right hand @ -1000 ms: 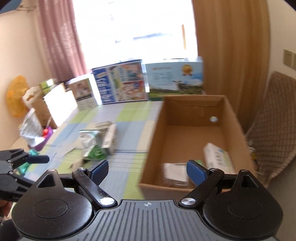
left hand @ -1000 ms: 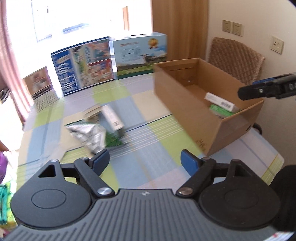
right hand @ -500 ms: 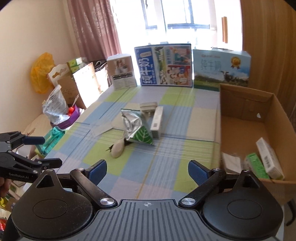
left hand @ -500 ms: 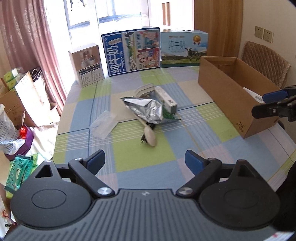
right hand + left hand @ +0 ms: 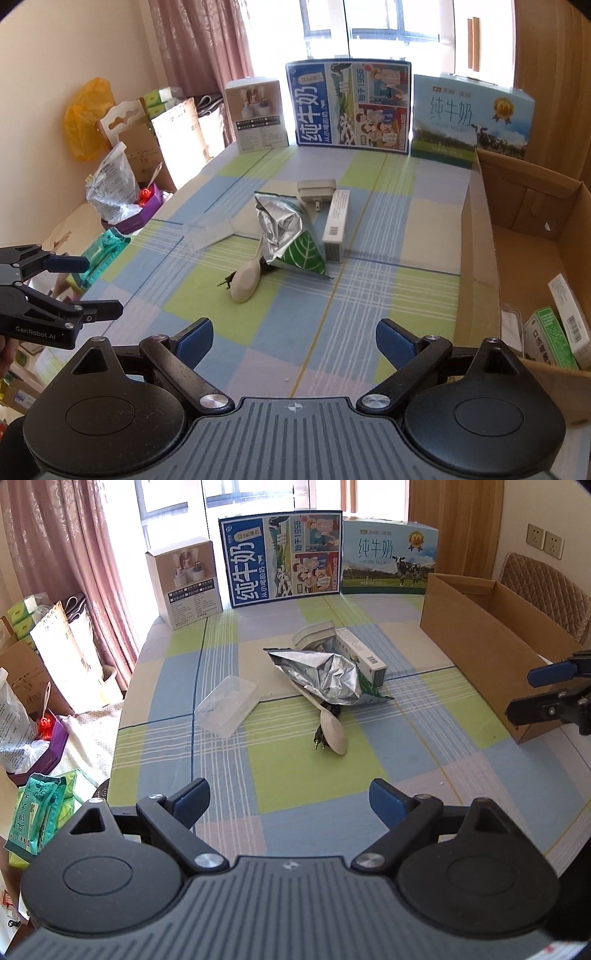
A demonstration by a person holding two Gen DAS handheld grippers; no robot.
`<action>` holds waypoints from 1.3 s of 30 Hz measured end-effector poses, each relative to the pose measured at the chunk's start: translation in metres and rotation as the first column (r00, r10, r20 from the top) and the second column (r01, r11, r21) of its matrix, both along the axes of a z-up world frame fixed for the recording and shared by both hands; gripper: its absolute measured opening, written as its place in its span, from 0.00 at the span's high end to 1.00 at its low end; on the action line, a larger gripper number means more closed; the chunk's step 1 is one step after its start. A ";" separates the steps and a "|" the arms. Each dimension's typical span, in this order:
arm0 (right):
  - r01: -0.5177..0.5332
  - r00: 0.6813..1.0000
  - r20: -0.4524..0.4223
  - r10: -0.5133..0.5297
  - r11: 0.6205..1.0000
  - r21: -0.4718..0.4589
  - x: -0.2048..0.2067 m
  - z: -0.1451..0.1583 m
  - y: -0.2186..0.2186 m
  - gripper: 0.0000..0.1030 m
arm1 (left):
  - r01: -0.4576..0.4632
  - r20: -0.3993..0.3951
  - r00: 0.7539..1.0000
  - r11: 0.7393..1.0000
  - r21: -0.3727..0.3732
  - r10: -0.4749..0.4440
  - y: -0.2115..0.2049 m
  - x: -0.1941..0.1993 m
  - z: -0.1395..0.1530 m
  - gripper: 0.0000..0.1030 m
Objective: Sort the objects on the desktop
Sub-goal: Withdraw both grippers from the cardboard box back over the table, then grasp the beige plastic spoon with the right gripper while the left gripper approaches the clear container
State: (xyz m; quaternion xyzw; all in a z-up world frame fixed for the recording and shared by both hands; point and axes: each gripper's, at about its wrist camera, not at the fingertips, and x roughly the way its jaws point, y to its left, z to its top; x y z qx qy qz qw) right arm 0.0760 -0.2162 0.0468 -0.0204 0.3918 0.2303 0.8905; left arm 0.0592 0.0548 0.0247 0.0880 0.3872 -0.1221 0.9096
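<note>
A pile lies mid-table: a crumpled silver foil bag [image 5: 321, 675] [image 5: 284, 229], a pale spoon [image 5: 332, 727] [image 5: 245, 280] on a black cable plug [image 5: 229, 282], a long white box [image 5: 362, 657] [image 5: 336, 225], a grey adapter [image 5: 317, 188] and a clear plastic lid [image 5: 227, 705] [image 5: 208, 232]. My left gripper [image 5: 288, 799] hangs open over the near table, short of the pile, with nothing between its fingers. My right gripper [image 5: 294, 336] is open and empty too, beside the cardboard box [image 5: 484, 258] [image 5: 476, 646] that holds several small cartons [image 5: 546, 332].
Two milk cartons [image 5: 280, 554] [image 5: 388, 557] and a white product box [image 5: 184, 579] stand along the far edge. A wicker chair [image 5: 543, 590] is behind the cardboard box. Bags and boxes [image 5: 110, 177] crowd the floor off the table's left side.
Both views have swung from the cardboard box over to the pile at mid-table. Both grippers have come lower and stand a little wider. Nothing was picked up.
</note>
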 end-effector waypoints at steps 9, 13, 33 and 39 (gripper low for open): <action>-0.020 0.999 -0.028 0.020 1.000 -0.015 0.030 -0.022 0.019 0.10 | 0.005 -0.025 1.000 1.000 0.004 -0.005 0.010 0.032 -0.024 0.12; -0.039 0.998 -0.048 0.038 0.999 -0.009 0.041 -0.036 0.036 0.10 | 0.013 -0.034 0.999 1.000 0.013 -0.012 0.018 0.048 -0.036 0.12; -0.054 0.986 -0.154 0.063 0.996 0.067 0.105 -0.098 0.106 0.36 | 0.062 -0.018 0.998 0.997 0.041 -0.061 0.064 0.137 -0.086 0.12; -0.054 0.985 -0.161 0.062 0.997 0.059 0.116 -0.111 0.117 0.39 | 0.094 0.018 0.995 0.995 0.041 -0.095 0.065 0.160 -0.094 0.14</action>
